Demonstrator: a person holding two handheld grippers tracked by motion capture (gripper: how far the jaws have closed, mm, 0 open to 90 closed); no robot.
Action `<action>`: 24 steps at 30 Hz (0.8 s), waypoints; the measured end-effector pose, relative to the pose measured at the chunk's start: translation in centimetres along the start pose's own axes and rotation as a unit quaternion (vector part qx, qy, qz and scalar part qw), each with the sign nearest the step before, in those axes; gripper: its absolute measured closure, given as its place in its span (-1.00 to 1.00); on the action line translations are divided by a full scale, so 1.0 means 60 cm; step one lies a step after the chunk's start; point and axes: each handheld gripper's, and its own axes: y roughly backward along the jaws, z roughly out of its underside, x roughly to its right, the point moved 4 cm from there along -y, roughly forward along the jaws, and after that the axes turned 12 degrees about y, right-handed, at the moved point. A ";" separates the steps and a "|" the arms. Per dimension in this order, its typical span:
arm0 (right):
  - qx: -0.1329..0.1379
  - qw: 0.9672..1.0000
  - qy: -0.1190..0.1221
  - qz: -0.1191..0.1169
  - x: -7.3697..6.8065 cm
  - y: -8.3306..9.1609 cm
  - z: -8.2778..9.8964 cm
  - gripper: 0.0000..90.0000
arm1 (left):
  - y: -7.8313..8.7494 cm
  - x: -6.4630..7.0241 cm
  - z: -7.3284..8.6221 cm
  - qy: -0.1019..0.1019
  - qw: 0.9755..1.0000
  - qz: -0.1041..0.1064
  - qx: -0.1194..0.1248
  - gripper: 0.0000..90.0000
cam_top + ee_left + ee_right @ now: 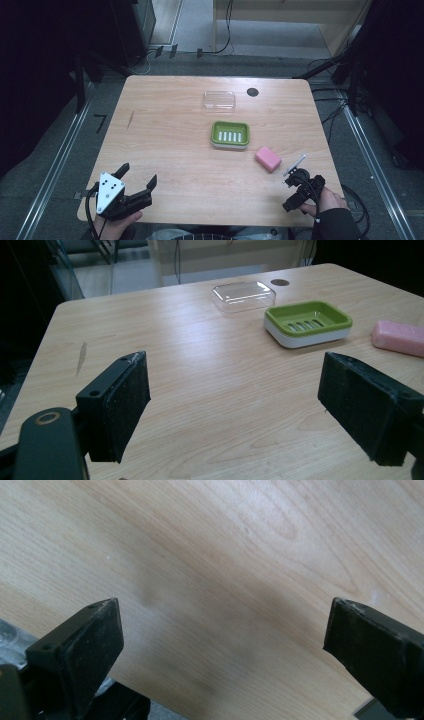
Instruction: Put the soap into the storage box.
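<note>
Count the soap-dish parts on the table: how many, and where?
2. The green soap dish sits mid-table; the clear lid lies apart behind it, toward the far edge. The pink soap lies separately to the dish's right.

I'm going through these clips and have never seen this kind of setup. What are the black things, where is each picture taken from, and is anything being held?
A person holds a hand-held tool with two black jaws in each hand: the left gripper and the right gripper. One picture looks down from above; the other two come from cameras riding on each tool. On the wooden table lie a green soap dish, a pink soap bar and a clear lid. Both pairs of jaws stand open, with nothing between them.
</note>
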 end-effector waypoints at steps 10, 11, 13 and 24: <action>0.007 1.000 0.003 0.011 0.010 0.005 -0.019 -0.93 | 0.003 -0.003 0.001 0.001 1.000 -0.003 0.001 -0.69; 0.010 1.000 0.007 0.011 0.011 0.004 -0.022 -0.93 | 0.003 -0.002 0.001 0.000 1.000 -0.002 0.000 -0.69; 0.012 1.000 0.005 0.011 0.012 0.005 -0.027 -0.93 | 0.003 -0.002 0.002 -0.001 1.000 -0.003 -0.001 -0.69; 0.011 1.000 0.005 0.013 0.021 0.005 -0.040 -0.94 | 0.003 -0.002 0.001 0.000 1.000 -0.002 0.000 -0.69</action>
